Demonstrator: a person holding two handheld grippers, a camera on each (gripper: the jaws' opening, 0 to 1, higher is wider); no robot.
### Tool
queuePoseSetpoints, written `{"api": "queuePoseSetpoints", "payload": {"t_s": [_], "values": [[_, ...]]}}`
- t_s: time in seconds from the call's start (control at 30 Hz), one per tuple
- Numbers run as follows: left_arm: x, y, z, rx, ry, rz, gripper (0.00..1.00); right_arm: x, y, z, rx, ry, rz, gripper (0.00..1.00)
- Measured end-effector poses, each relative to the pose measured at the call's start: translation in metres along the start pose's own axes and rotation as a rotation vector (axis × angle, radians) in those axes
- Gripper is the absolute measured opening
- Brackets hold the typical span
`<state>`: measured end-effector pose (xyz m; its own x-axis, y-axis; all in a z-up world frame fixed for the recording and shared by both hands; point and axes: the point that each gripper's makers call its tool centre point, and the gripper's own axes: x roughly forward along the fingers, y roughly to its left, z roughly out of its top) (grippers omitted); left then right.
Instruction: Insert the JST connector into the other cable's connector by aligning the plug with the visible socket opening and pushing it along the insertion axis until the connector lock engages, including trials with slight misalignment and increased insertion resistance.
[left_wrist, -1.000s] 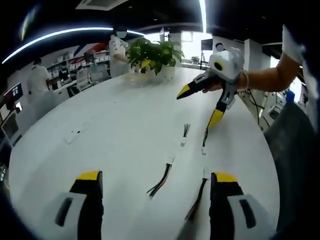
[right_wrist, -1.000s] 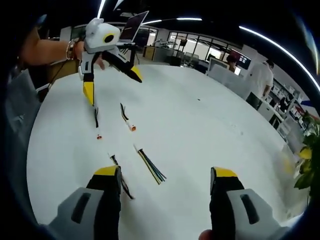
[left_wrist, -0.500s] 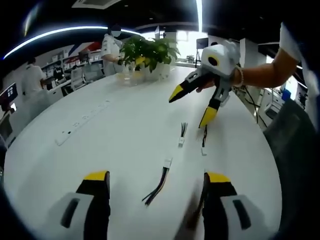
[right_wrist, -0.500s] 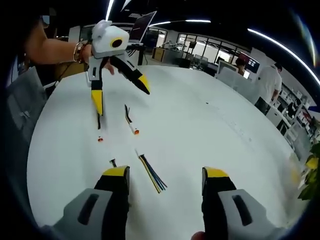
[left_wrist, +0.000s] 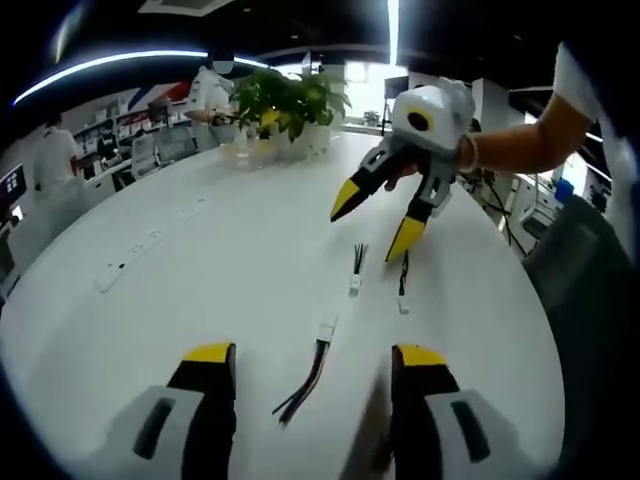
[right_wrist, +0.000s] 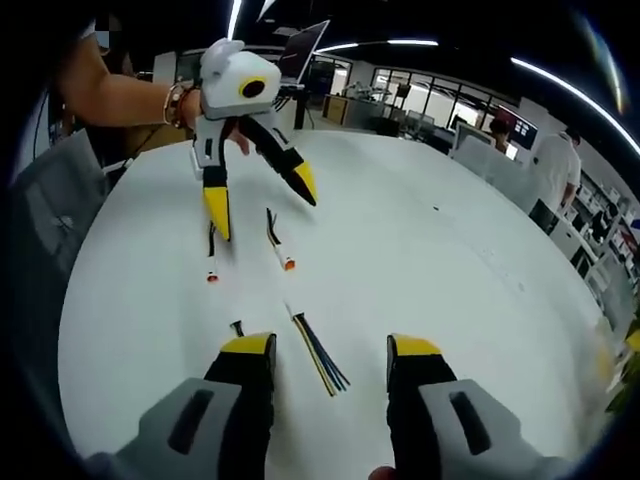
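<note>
Left gripper view: four short cables lie on the white bench (left_wrist: 180, 270). A multicoloured cable (left_wrist: 305, 378) with a white connector (left_wrist: 326, 330) lies between and just ahead of the left gripper (left_wrist: 310, 358), whose jaws stand wide apart and hold nothing. A dark cable is partly hidden beside that gripper's right jaw. Farther ahead lie two shorter cables (left_wrist: 356, 266) side by side. The right gripper (left_wrist: 372, 220) hovers just above them, jaws spread wide and empty, held by a person's hand (left_wrist: 470, 158). A potted plant (left_wrist: 285, 100) stands at the bench's far edge.

Right gripper view: the multicoloured cable (right_wrist: 320, 355) lies between the right gripper's (right_wrist: 330, 348) wide jaws, and the left gripper (right_wrist: 262, 205) hangs open over two short cables (right_wrist: 277, 240).
</note>
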<state>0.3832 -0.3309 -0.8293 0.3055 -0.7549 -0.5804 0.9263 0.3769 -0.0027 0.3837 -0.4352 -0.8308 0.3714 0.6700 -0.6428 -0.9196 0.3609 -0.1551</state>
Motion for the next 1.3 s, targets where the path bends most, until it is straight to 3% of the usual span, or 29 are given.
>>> {"api": "queuePoseSetpoints", "payload": {"t_s": [0.6,1.3], "values": [[0.011,-0.006,0.001,0.009,-0.008,-0.072,0.29,0.015,0.016,0.003,-0.029,-0.014,0.13,0.29],[0.021,-0.008,-0.003,0.021,-0.022,-0.113,0.11,0.024,0.026,0.0,-0.025,-0.022,0.223,0.17]]}}
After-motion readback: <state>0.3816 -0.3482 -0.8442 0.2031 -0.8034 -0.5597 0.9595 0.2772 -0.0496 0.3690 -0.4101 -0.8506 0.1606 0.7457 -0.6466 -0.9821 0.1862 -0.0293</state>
